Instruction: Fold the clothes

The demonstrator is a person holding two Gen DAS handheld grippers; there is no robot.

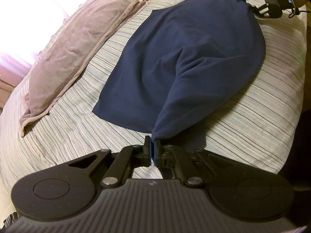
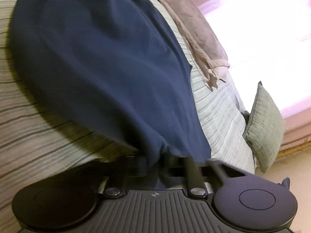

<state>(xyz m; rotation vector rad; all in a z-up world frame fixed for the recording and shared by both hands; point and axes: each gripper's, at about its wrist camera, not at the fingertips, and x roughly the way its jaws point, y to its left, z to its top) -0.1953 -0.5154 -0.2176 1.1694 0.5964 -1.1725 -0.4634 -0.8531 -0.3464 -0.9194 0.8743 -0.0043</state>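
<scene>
A navy blue shirt (image 1: 190,54) lies spread on the striped bedspread (image 1: 73,128). My left gripper (image 1: 153,145) is shut on a bunched corner of the shirt, lifting that edge slightly off the bed. At the far end, the right gripper (image 1: 250,2) pinches the opposite corner. In the right wrist view the same navy shirt (image 2: 97,62) stretches away from my right gripper (image 2: 155,165), which is shut on a gathered fold of the cloth. Fabric hides the right fingertips.
A folded beige garment (image 1: 77,44) lies along the bed beside the shirt, also the beige garment (image 2: 194,29). A green-grey cushion (image 2: 266,126) leans against the bed's corner. Bright window light fills one side. The bed's edge (image 1: 291,116) drops off beside the shirt.
</scene>
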